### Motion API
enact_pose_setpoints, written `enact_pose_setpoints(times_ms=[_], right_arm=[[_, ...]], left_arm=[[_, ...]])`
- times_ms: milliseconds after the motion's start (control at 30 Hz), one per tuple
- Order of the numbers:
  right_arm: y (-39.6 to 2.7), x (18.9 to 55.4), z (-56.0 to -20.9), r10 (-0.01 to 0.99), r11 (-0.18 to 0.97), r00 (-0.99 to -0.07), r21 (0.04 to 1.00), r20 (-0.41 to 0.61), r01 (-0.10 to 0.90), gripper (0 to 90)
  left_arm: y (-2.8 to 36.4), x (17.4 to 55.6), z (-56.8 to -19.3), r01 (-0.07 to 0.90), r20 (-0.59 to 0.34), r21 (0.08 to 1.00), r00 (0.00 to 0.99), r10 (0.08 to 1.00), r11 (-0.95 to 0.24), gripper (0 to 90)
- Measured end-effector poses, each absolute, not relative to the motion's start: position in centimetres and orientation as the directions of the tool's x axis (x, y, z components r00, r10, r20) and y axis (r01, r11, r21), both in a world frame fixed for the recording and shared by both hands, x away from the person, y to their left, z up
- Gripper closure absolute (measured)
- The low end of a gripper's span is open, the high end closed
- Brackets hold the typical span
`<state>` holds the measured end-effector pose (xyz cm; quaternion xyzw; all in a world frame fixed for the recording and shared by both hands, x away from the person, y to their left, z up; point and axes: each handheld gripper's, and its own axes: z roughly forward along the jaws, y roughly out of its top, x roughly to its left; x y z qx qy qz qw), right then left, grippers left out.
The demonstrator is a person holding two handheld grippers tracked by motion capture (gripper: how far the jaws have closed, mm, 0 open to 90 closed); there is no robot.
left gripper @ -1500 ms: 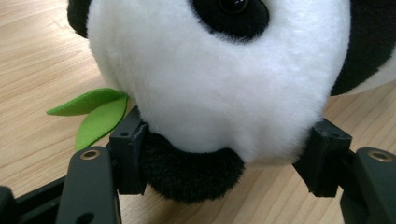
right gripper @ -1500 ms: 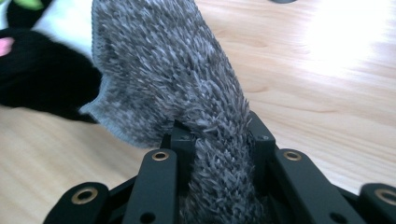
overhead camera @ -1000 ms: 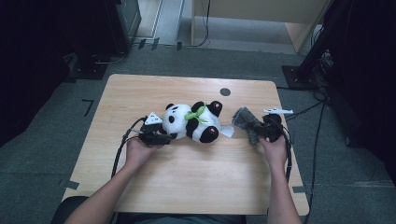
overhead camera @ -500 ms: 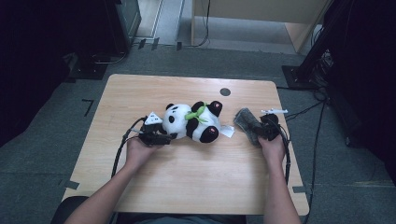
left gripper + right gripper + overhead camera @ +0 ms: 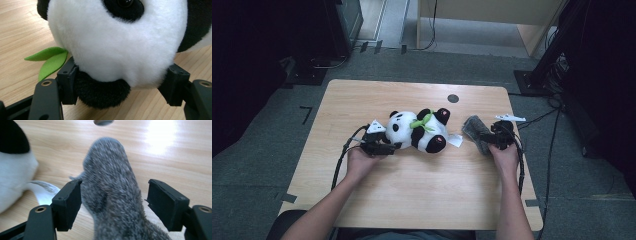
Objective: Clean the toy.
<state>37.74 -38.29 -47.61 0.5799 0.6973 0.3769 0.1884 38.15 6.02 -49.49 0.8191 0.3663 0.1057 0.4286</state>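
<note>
Wooden table point(image 5: 377, 100) stands on a grey floor with dark equipment along the room's edges; we record no containers on it.

Left gripper point(image 5: 393, 147): in its own view point(image 5: 120, 85) we see both black jaws set against the lower part of the plush panda's point(image 5: 418, 131) head, the white and black fur pressed between them. We judge it clamped on the panda. A green felt leaf point(image 5: 48, 60) lies on the wood just beside the left jaw.

Right gripper point(image 5: 492, 139): in its own view point(image 5: 113, 202) the jaws stand apart and have just been opening. The grey fuzzy sock point(image 5: 112, 192) lies between them; one jaw is at the fabric's edge, the other clear of it, so we find no grip.

Outward, from the high view, we note the panda lying on its side near the table's middle, a white tag point(image 5: 455, 140) at its lower end. The sock point(image 5: 476, 131) rests just beside that tag, toward the table's right edge. A small dark round spot point(image 5: 453, 98) sits in the tabletop beyond both items, well apart from them.
</note>
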Motion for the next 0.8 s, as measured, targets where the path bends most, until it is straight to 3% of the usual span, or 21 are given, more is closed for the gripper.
enact_pose_setpoints(times_ms=[267,800], right_arm=[[-37.3,36.6,-46.5,0.924,0.056,-0.324,0.766,0.204,0.640,20.7],[-33.7,35.4,-46.3,0.863,0.116,-0.444,0.762,0.240,0.637,0.0]], left_arm=[[6.1,38.2,-49.3,0.517,-0.141,0.773,0.705,0.695,-0.367,27.5],[6.1,38.4,-49.3,0.513,-0.140,0.776,0.707,0.693,-0.367,22.6]])
